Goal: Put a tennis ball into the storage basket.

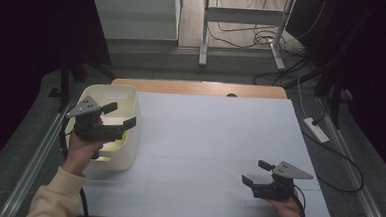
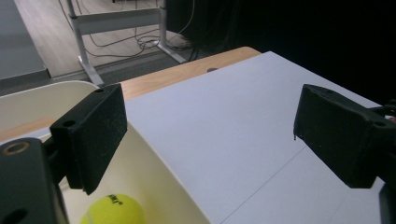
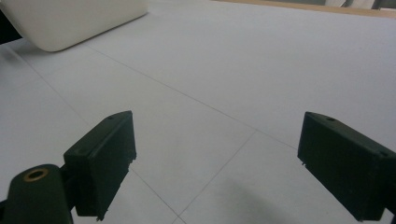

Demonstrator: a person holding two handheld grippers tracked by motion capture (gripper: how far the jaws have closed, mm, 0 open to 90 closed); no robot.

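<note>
Yellow tennis ball (image 2: 112,211) in the cream bin (image 1: 127,147), both sets of jaws wide apart and empty.

Felt-covered and springy, the ball lies on the floor of the bin at the left edge of the white tabletop (image 1: 213,154). The left gripper (image 1: 121,116) hangs over the bin's rim, its jaws spread with nothing between them and the ball below and to one side. The right gripper (image 1: 255,173) rests low on the tabletop, well apart from the bin, jaws likewise spread and bare. I judge the ball light and slightly yielding, its nap giving good friction; it should be taken across its widest middle, since a hold off-centre would likely squeeze it out. The bin's wall close by leaves little room for one jaw.
</note>
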